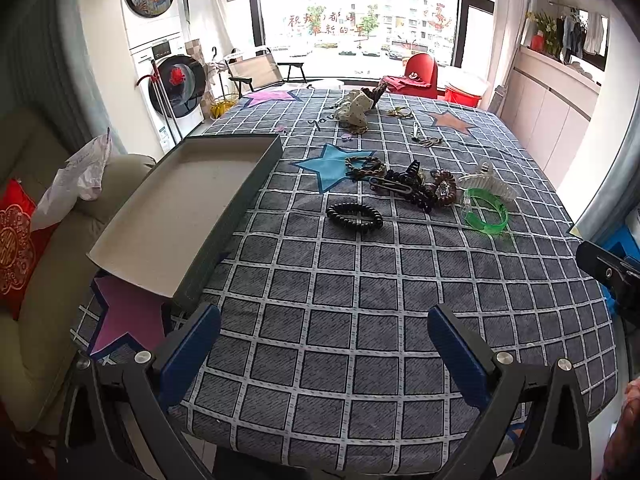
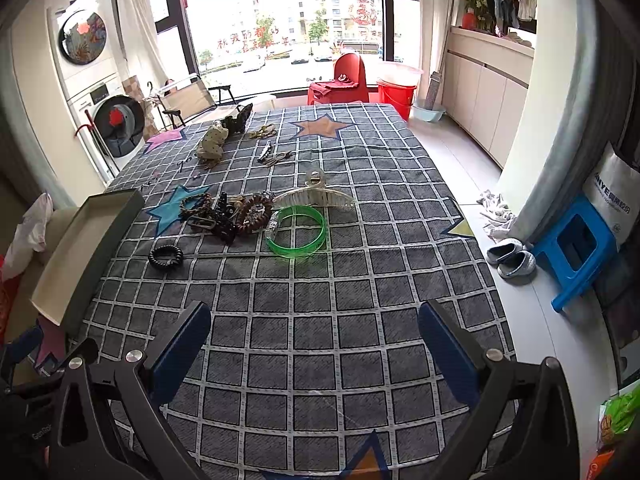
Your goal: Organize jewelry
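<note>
Jewelry lies scattered on the checked tablecloth (image 1: pixel 320 288). A black coil hair tie (image 1: pixel 354 217) (image 2: pixel 165 257) sits apart from a heap of dark clips and beaded bracelets (image 1: pixel 404 182) (image 2: pixel 232 212). A green bangle (image 1: pixel 486 214) (image 2: pixel 296 231) and a clear claw clip (image 1: pixel 490 182) (image 2: pixel 318 196) lie at the heap's right. An open grey box (image 1: pixel 188 208) (image 2: pixel 86 248) rests at the table's left edge. My left gripper (image 1: pixel 324 328) and right gripper (image 2: pixel 314 326) hover open over bare cloth near the front, holding nothing.
More accessories, including a spotted scrunchie (image 1: pixel 354 110) (image 2: pixel 212 144), lie at the table's far end. A sofa with a red cushion (image 1: pixel 16 244) is at the left. A blue stool (image 2: pixel 576 248) and slippers (image 2: pixel 510 258) stand on the floor at the right.
</note>
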